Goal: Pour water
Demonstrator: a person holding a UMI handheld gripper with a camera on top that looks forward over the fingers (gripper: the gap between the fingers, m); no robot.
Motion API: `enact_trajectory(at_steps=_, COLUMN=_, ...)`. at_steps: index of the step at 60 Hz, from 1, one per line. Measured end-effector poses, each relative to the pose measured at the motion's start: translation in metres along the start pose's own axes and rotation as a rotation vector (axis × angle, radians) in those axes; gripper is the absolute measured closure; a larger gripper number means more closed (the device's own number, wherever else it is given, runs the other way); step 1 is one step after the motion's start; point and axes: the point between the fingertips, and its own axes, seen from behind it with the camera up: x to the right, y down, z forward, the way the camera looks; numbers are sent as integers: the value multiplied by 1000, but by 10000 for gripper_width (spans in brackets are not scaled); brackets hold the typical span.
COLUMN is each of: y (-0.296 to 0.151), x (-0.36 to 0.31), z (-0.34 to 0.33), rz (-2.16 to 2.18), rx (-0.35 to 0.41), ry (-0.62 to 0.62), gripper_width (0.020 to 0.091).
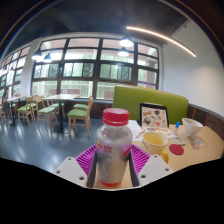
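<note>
- Gripper view looks forward over a clear plastic bottle with a pale pink screw cap and a label band [113, 150], which stands upright between the two fingers of the gripper [113, 170].
- Both fingers press on the bottle's lower body; the magenta pads [87, 157] show at either side of it, with no gap visible between pad and bottle, so the tool is clamped on the bottle.
- The bottle's cap is still on.
- Just beyond the right finger stands a small yellow cup [156, 141] on a light-coloured tabletop [205, 135].
- Near the cup, further to the right on the same tabletop, lies a small red round object [176, 150]; what it is cannot be told.
- Farther back on the tabletop sits a white bowl-like dish [191, 126], well apart from the bottle.
- Behind the cup stands a dark framed board or screen [153, 113], upright, in front of a lime-green bench back [130, 100].
- Beyond the bottle to the left the room opens out: wooden tables with green-seated chairs [78, 113] stand before a wall of tall windows [80, 65].
- A long ceiling light strip [160, 40] runs overhead to the right.
</note>
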Motion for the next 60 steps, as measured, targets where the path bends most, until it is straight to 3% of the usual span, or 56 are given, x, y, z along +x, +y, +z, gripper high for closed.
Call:
enact_trajectory(at_steps=10, y=-4, x=2, z=8, rz=-32, rx=46, ry=-1, gripper_width=735)
enact_trajectory(at_steps=20, y=-6, x=2, z=13, rz=17, rx=28, ry=-24, gripper_width=737)
enact_trajectory(at_steps=28, y=-8, x=-9, z=28, rz=267, rx=-21, ry=-137, gripper_width=736)
enact_trajectory(at_steps=35, y=-41, x=-24, z=23, rz=661, rx=-65, ry=-249, gripper_width=736)
enact_trajectory(at_steps=53, y=-77, x=35, z=54, rz=1556, rx=3, ry=-401, gripper_width=739)
enact_trajectory(at_steps=60, y=-74, x=43, z=55, rz=1826, rx=-29, ry=-413, gripper_width=738)
